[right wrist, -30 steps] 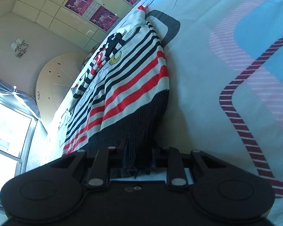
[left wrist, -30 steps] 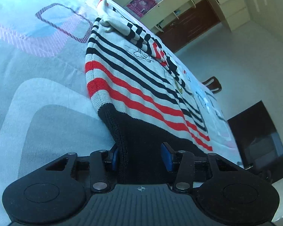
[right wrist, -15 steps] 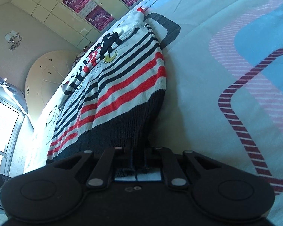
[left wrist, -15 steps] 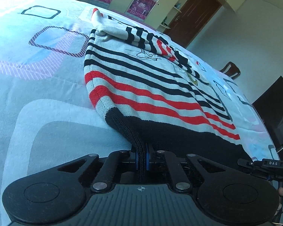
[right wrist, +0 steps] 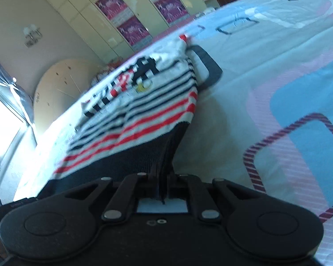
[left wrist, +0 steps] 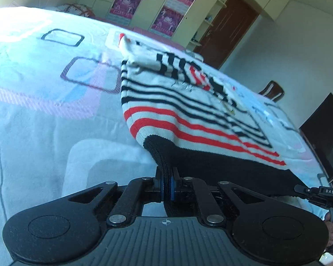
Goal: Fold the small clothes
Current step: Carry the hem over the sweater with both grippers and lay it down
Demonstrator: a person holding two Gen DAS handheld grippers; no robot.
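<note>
A small knit sweater (left wrist: 188, 115), white with black and red stripes and a black hem, lies on the patterned bed sheet (left wrist: 44, 110). My left gripper (left wrist: 166, 186) is shut on the left corner of the black hem and holds it raised off the sheet. My right gripper (right wrist: 163, 188) is shut on the right corner of the same hem (right wrist: 166, 153). The sweater (right wrist: 144, 110) stretches away from both grippers, its far end with the folded sleeves resting on the bed. The right gripper's body (left wrist: 319, 194) shows at the right edge of the left wrist view.
The bed sheet (right wrist: 288, 88) spreads wide on both sides of the sweater. Cream wardrobes with pink posters (left wrist: 166, 15) and a brown door (left wrist: 228, 28) stand beyond the bed. A dark screen (left wrist: 326, 124) and a chair back (left wrist: 273, 89) are at the right.
The left gripper closed on the hem corner a second ago. Both grippers have since lifted the hem up off the sheet, and the views tilted upward toward the wardrobes.
</note>
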